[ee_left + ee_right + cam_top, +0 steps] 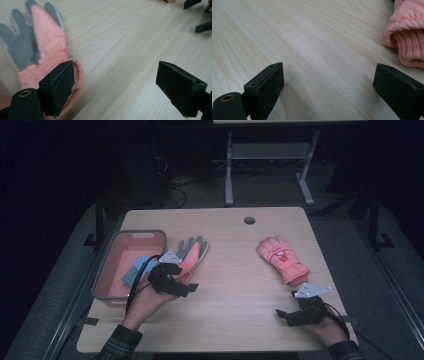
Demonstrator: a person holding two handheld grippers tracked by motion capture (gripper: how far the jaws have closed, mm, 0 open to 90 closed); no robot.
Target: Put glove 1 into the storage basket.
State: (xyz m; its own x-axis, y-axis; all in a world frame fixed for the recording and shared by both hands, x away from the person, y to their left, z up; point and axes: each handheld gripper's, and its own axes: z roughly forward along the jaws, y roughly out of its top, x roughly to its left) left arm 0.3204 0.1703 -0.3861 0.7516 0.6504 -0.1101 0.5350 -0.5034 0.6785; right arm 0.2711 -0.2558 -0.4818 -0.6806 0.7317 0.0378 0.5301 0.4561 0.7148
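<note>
At the far left of the wooden table [235, 265] sits a grey-rimmed tub [103, 270] with a salmon-coloured inside; a pale blue item [134, 272] lies in it, too dim to identify. Just right of the tub, a pink glove with grey palm [192, 252] lies flat, fingers pointing to the far side. The left gripper [186, 287] sits at this glove's near end, held by the person's left hand [145, 302]. In the left gripper view its jaws stand wide apart; one jaw lies over the glove's cuff, the other over bare wood, and nothing is clamped between them. A round hole [249, 220] marks the far edge of the table near its middle. To the right lies a second pink glove [282, 260], padded, with a ribbed knit cuff at its near right end. Near of that cuff, the right gripper [282, 316] rests low over the tabletop in the right hand [327, 330]. The right gripper view shows its jaws spread apart over bare wood, with the knit cuff just beside one jaw and not between them.
</note>
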